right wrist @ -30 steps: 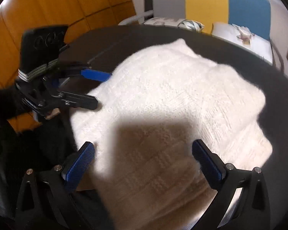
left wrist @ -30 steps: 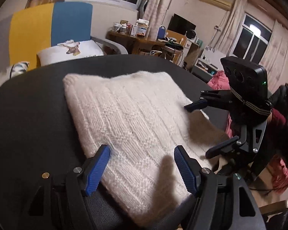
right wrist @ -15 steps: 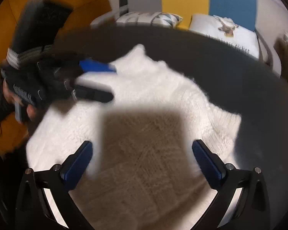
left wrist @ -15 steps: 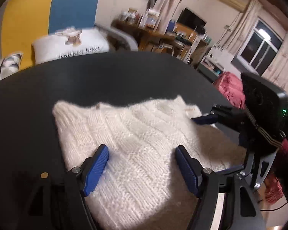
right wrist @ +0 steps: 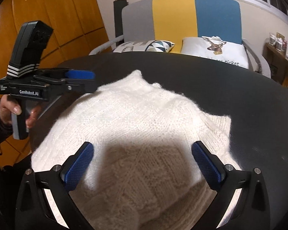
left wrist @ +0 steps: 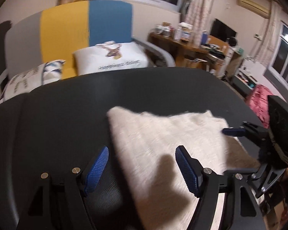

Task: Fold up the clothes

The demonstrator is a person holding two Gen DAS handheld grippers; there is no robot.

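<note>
Hovering nearest the lens in the right wrist view, the right gripper [right wrist: 142,164] has its blue-padded jaws spread wide and released, holding nothing, above the near part of a white knitted sweater [right wrist: 136,118]. The sweater lies folded into a rough block on a dark round table [right wrist: 240,95], its near half darkened by the tool's shadow and a small ribbed corner sticking out on the right. Farther back on the left, the left gripper [right wrist: 82,81] is held by a hand [right wrist: 11,109] in a dark sleeve; its fingers point at the sweater's far-left edge and lie close together from this angle, with no cloth seen between them. The left wrist view settles it: those jaws stand apart and released, empty, over the sweater's left border where cloth meets bare tabletop, though the view is blurred. Beyond the table stands a sofa [right wrist: 182,17] with grey, yellow and blue back panels, carrying a patterned cushion [right wrist: 144,46] and a white deer-print cushion [right wrist: 215,53].
</note>
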